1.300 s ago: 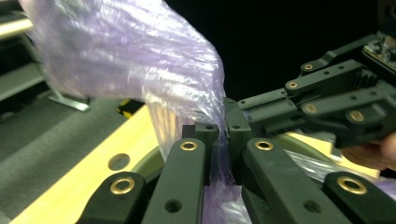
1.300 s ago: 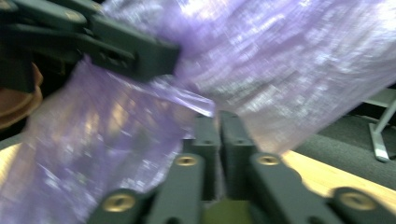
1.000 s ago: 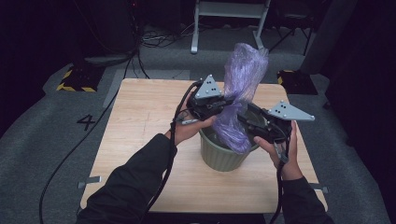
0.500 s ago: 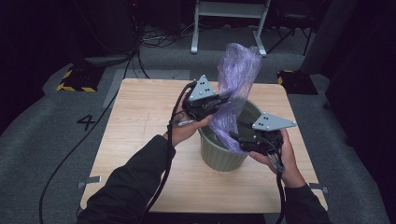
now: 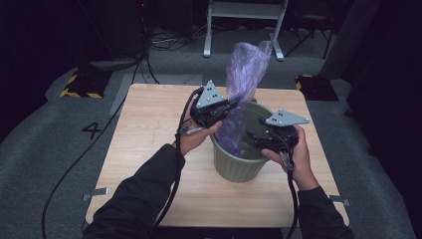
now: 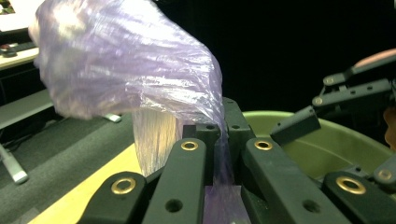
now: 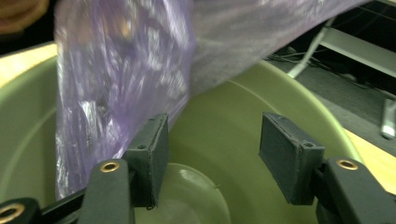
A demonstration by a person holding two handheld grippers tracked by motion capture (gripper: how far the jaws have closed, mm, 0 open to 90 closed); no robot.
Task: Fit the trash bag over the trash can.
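A crinkled purple plastic bag (image 5: 244, 74) rises out of a pale green bin (image 5: 239, 172) on the wooden table. My left gripper (image 5: 231, 105) is at the bin's far left rim, shut on a gathered fold of the bag (image 6: 130, 70), which runs between its jaws (image 6: 223, 135). My right gripper (image 5: 251, 137) reaches into the bin from its right side. Its jaws (image 7: 212, 154) have just been opening and stand apart, with bare bin wall (image 7: 233, 107) between them. The bag (image 7: 121, 70) hangs beside its left pad, outside the gap.
The bin stands right of the middle of the wooden table (image 5: 149, 124). Grey carpet surrounds it, with a floor mark "4" (image 5: 93, 130) and cables at the left. A metal stand (image 5: 244, 30) and a yellow-black striped block (image 5: 79, 85) sit behind the table.
My right gripper has drawn down and to the right, off the bag and into the bin. The bag's top has swung more upright. The left gripper has stayed put.
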